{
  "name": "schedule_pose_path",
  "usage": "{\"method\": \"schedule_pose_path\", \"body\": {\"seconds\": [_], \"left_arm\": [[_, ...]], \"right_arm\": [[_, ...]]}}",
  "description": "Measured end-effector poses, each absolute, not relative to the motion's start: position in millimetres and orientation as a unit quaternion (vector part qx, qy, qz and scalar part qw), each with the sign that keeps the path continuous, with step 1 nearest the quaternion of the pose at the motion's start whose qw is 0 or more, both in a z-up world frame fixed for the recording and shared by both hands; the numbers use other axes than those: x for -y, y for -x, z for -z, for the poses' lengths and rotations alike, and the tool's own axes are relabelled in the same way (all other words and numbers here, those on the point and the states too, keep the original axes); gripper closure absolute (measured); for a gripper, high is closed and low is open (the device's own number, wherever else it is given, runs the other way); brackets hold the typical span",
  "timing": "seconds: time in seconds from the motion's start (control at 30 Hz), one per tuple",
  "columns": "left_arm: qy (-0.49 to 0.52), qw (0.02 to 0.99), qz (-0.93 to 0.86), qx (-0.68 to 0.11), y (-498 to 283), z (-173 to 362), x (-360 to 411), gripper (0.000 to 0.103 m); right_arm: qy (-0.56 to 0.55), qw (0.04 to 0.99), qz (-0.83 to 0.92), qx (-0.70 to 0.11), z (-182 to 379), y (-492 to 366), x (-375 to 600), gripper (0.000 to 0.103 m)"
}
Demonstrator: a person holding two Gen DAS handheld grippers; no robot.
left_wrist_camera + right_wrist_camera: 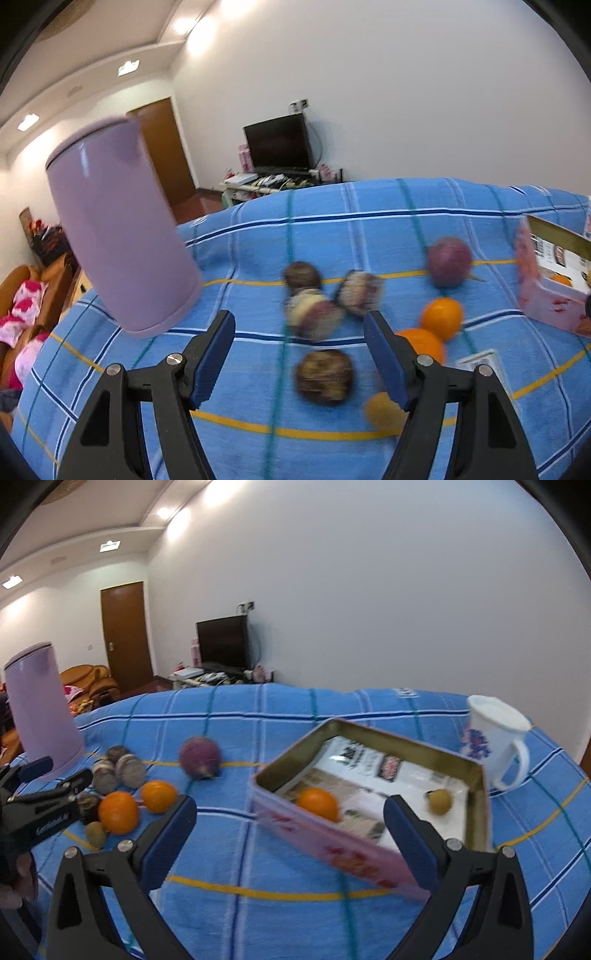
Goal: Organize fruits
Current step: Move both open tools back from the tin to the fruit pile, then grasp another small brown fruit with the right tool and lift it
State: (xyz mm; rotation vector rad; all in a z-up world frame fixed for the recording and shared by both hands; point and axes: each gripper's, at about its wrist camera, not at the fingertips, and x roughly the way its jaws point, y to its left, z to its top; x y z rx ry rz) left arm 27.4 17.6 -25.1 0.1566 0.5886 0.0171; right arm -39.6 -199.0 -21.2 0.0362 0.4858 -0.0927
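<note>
A bench draped in a blue checked cloth with white, navy and yellow stripes [258, 849] filled the lower part of both views. Loose fruit was scattered over its left portion: two round oranges [118, 812] lay side by side, a purplish round fruit [200, 757] sat just beyond them, several brown wrinkled fruits [118, 768] were clustered near a tall lilac cylindrical container [42, 709], and a small greenish-brown fruit [96, 833] rested just beside the nearer orange. To the right, an open rectangular pink tin with a gold interior [478, 805] was lined with printed paper and held one orange [318, 804] and one small yellowish fruit [439, 801], well apart. A white mug with a blue print [491, 738] stood just beyond the tin. The left gripper [299, 350] was poised over the brown fruits with its jaws spread wide, and the right gripper [290, 834] was held at the tin's near wall, jaws likewise wide and holding nothing. Beyond the bench, white walls, a brown wooden door [125, 635], a black television on a low stand [222, 642] and an orange sofa [88, 681] were seen.
</note>
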Motion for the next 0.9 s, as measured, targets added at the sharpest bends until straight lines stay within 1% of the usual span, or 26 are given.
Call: {"method": "schedule_pose_path", "body": {"seconds": [0.2,0.23,0.27,0.3,0.37,0.47,0.5,0.57,0.63,0.83,0.9], "left_arm": [[-0.03,0.948,-0.043,-0.314,-46,25,-71,0.03],[-0.028,0.947,-0.049,-0.316,-49,25,-76,0.03],[-0.026,0.946,-0.055,-0.319,-51,26,-83,0.03],[-0.026,0.945,-0.057,-0.322,-53,26,-86,0.03],[-0.027,0.943,-0.058,-0.328,-55,27,-91,0.03],[-0.026,0.94,-0.055,-0.336,-57,28,-96,0.03],[-0.023,0.939,-0.051,-0.338,-57,28,-97,0.03],[-0.019,0.938,-0.041,-0.343,-57,28,-97,0.03],[-0.021,0.937,-0.025,-0.347,-56,28,-96,0.03],[-0.036,0.934,-0.008,-0.355,-55,28,-88,0.029],[-0.036,0.933,-0.005,-0.358,-56,28,-88,0.029]], "right_arm": [[-0.004,0.964,0.008,-0.267,27,31,163,0.002],[-0.001,0.961,-0.004,-0.278,30,27,154,0.006],[0.002,0.958,-0.014,-0.285,31,24,148,0.013],[0.004,0.956,-0.024,-0.293,33,21,141,0.016],[0.006,0.947,-0.051,-0.317,37,13,126,0.028],[-0.008,0.93,-0.095,-0.354,46,3,106,0.041],[-0.014,0.923,-0.112,-0.367,49,0,98,0.043],[-0.023,0.912,-0.132,-0.388,54,-5,86,0.05],[-0.033,0.9,-0.15,-0.409,60,-13,75,0.053],[-0.013,0.893,-0.153,-0.423,66,-25,53,0.057],[-0.004,0.893,-0.153,-0.423,67,-27,48,0.065]]}}
